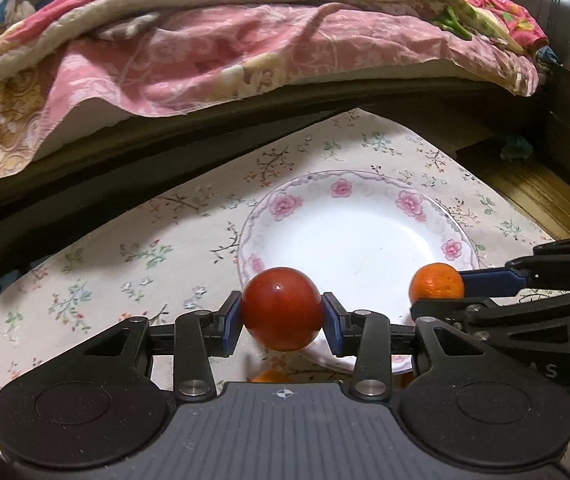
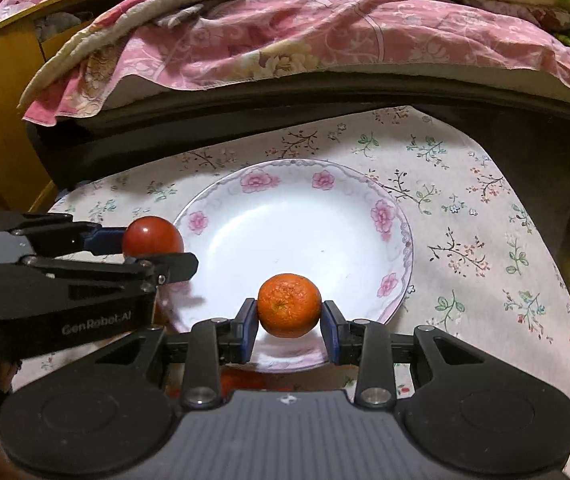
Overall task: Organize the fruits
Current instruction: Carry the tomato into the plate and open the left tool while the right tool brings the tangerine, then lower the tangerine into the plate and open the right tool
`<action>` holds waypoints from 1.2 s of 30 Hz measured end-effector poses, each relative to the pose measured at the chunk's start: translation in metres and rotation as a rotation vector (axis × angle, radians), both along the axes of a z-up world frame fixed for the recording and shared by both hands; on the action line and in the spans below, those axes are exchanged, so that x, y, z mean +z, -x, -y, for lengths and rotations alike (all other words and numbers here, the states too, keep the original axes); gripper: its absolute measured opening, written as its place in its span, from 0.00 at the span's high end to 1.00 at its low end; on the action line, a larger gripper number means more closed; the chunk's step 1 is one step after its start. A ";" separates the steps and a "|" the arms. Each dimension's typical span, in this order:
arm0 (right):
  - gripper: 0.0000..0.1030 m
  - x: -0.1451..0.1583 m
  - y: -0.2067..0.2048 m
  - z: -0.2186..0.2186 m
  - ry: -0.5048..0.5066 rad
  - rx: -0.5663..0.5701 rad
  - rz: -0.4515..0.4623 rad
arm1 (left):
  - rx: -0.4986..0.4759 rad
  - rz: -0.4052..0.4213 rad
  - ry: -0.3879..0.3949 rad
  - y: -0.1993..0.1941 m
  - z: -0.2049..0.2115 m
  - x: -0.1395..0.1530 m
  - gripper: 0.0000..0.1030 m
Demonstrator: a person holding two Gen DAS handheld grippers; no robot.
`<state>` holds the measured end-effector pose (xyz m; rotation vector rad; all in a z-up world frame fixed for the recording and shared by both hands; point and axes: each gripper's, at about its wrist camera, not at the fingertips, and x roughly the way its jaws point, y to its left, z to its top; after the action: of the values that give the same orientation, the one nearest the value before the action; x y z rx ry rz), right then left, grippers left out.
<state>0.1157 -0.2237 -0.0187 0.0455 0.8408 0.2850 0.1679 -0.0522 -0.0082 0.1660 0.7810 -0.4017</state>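
Fruit in both tongs, held over the near rim of the white round ceramic plate with pink flowers (image 2: 245,184) on the floral-cloth tabletop (image 2: 485,208). Left tongs (image 1: 281,316) clamped on a smooth, round, dark-red fruit (image 1: 281,314), seemingly a tomato, at the plate's near-left edge. Right tongs (image 2: 289,312) clamped on a round, dimpled orange mandarin (image 2: 289,311), above the plate's near edge. Plate bare of fruit.

Likely step: setting both down on the plate. Best done by carrying each further in over the plate's well, lowering until nearly touching, then parting the pads slowly so neither rolls. Worth keeping the two apart, one to each side of the plate's centre.

No real long axis on either, both near-spherical. Mandarin's puckered end faces toward the right camera and slightly down, so it would sit steadier on that end. More orange fruit glimpsed below the tongs, short of the plate.
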 end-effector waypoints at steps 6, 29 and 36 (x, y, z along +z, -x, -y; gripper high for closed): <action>0.64 -0.005 -0.007 0.002 0.013 -0.004 -0.003 | -0.004 0.013 -0.023 0.000 0.008 -0.003 0.51; 0.63 0.002 -0.003 0.005 0.020 -0.039 0.030 | 0.032 0.047 -0.087 0.010 0.008 0.007 0.43; 0.62 0.011 0.005 0.008 0.009 -0.042 0.044 | 0.048 0.071 -0.123 0.019 0.009 0.016 0.41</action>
<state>0.1105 -0.2317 -0.0075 0.0481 0.7960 0.2416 0.1491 -0.0609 0.0083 0.2743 0.7384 -0.3012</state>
